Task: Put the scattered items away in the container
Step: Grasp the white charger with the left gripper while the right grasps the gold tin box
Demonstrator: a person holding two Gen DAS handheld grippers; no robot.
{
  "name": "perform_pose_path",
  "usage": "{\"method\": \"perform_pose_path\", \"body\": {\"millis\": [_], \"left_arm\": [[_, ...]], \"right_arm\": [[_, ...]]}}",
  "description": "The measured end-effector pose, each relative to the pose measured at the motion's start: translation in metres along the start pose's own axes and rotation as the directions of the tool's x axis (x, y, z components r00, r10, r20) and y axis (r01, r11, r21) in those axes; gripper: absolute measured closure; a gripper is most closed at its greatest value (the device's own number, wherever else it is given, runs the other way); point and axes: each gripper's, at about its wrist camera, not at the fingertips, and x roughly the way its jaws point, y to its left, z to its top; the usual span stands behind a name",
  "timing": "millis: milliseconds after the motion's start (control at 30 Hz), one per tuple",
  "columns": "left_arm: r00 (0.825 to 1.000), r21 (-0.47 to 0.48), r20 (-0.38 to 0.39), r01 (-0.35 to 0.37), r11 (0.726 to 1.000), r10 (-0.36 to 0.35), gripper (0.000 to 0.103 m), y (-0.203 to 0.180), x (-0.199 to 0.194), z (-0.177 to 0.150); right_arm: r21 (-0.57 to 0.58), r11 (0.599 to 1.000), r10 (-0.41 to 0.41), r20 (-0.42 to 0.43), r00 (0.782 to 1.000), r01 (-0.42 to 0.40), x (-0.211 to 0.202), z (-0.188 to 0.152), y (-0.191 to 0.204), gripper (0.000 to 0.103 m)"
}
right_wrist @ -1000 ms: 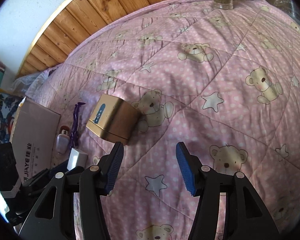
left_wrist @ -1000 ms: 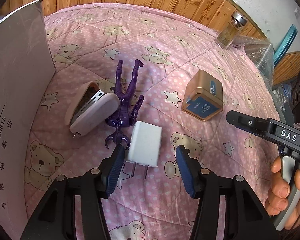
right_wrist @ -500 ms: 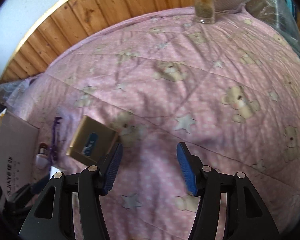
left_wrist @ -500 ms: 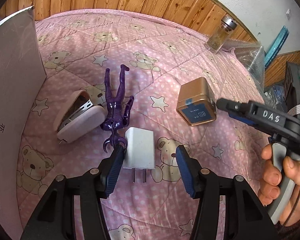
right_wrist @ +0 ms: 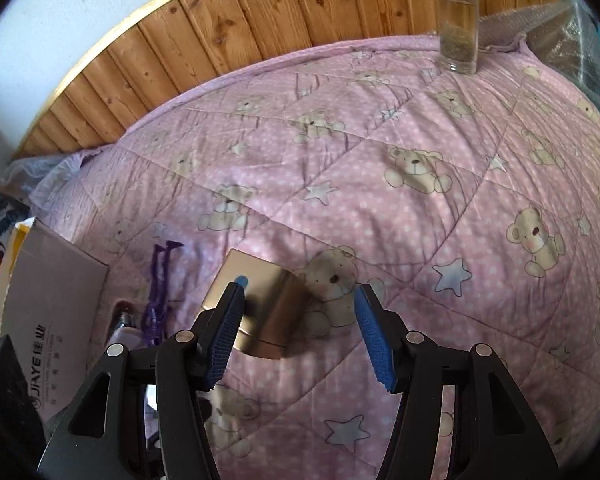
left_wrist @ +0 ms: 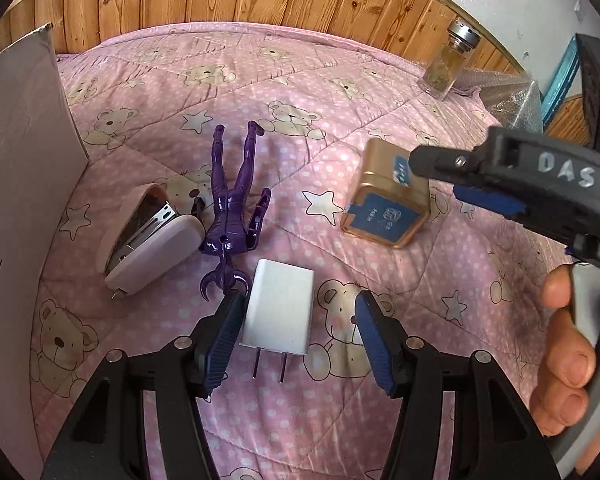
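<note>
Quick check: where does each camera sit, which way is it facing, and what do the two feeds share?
Left wrist: behind the open left tongs, facing down at the charger; right tongs and hand intrude.
Right wrist: behind the open right tongs, facing the gold box.
Shared: gold box, purple figure, stapler, carton, jar.

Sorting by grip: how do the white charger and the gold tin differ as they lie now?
The white charger is a flat, plain slab with two prongs; the gold tin is a blockier box with blue labels. The charger sits between the open left gripper's fingers; the tin lies under the open right gripper. Both rest on the pink quilt.
</note>
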Motion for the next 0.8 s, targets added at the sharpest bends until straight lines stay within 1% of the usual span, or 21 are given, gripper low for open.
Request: {"method": "perform_pose_path", "body": {"millis": [33, 100, 133, 200, 267, 300, 367, 433, 467, 500, 533, 567, 600, 633, 667, 733, 800], "left_arm": [[1.0, -0.001, 0.0, 0.003, 1.0, -0.003, 0.045, 0.001, -0.001, 0.0], [1.0, 0.003, 0.0, 0.007, 1.0, -0.007, 0.045, 0.001, -0.002, -0.002], [1.0, 0.008, 0.0, 0.01, 1.0, -0.01, 0.045, 0.0, -0.002, -0.003], [1.0, 0.015, 0.003, 0.01, 1.0, -0.01, 0.045, -0.002, -0.002, -0.005], [1.0, 0.023, 0.012, 0.001, 1.0, -0.002, 0.045, -0.003, -0.001, -0.005], [1.0, 0.025, 0.019, -0.002, 1.0, 0.002, 0.045, -0.004, -0.001, -0.005], [1.0, 0.01, 0.027, -0.006, 1.0, 0.005, 0.045, -0.003, 0.0, -0.004], [1.0, -0.005, 0.027, 0.0, 1.0, 0.0, 0.045, -0.003, 0.0, -0.003], [1.0, -0.004, 0.025, 0.001, 1.0, -0.001, 0.045, -0.003, -0.001, -0.004], [1.0, 0.0, 0.022, 0.0, 1.0, 0.0, 0.045, -0.003, -0.002, -0.004], [1.0, 0.003, 0.019, 0.001, 1.0, -0.001, 0.045, -0.003, -0.003, -0.005], [1.0, 0.003, 0.016, 0.004, 1.0, -0.004, 0.045, -0.002, -0.004, -0.006], [1.0, 0.004, 0.012, 0.007, 1.0, -0.008, 0.045, -0.002, -0.005, -0.006], [1.0, 0.005, 0.009, 0.012, 1.0, -0.012, 0.045, -0.002, -0.006, -0.007], [1.0, 0.007, 0.008, 0.019, 1.0, -0.019, 0.045, -0.002, -0.007, -0.008], [1.0, 0.01, 0.008, 0.024, 1.0, -0.024, 0.045, -0.003, -0.008, -0.01], [1.0, 0.021, 0.013, 0.022, 1.0, -0.023, 0.045, -0.006, -0.007, -0.011]], "right_arm": [[0.002, 1.0, -0.012, 0.012, 1.0, 0.012, -0.003, -0.003, -0.008, 0.035], [0.018, 0.994, -0.11, 0.006, 0.994, 0.11, -0.008, -0.007, -0.028, 0.035], [0.048, 0.991, -0.127, -0.01, 0.992, 0.128, -0.01, -0.01, -0.042, 0.035], [0.109, 0.987, -0.112, -0.017, 0.994, 0.114, -0.017, -0.015, -0.063, 0.034], [0.124, 0.99, -0.066, -0.009, 0.998, 0.067, -0.025, -0.011, -0.063, 0.034], [0.116, 0.993, -0.035, -0.001, 0.999, 0.035, -0.028, -0.007, -0.055, 0.034], [0.058, 0.998, 0.023, 0.023, 0.999, -0.025, -0.031, 0.002, -0.026, 0.034], [0.003, 0.999, 0.049, 0.028, 0.998, -0.049, -0.024, 0.008, 0.001, 0.034], [-0.01, 0.999, 0.041, 0.025, 0.999, -0.041, -0.017, 0.008, 0.008, 0.034], [-0.022, 1.0, 0.01, 0.018, 1.0, -0.01, -0.008, 0.006, 0.011, 0.034], [-0.031, 0.999, -0.012, 0.015, 1.0, 0.012, -0.001, 0.001, 0.009, 0.034], [-0.024, 1.0, -0.009, 0.024, 1.0, 0.009, -0.001, -0.003, 0.002, 0.034], [-0.009, 0.999, -0.047, 0.036, 0.998, 0.047, -0.007, -0.007, -0.007, 0.034], [-0.008, 0.99, -0.137, 0.039, 0.99, 0.138, -0.012, -0.009, -0.016, 0.033], [-0.004, 0.98, -0.197, 0.032, 0.98, 0.198, -0.015, -0.011, -0.026, 0.032], [0.065, 0.985, -0.162, 0.01, 0.987, 0.161, -0.022, -0.016, -0.051, 0.032], [0.082, 0.988, -0.131, 0.017, 0.991, 0.13, -0.032, -0.015, -0.056, 0.032]]}}
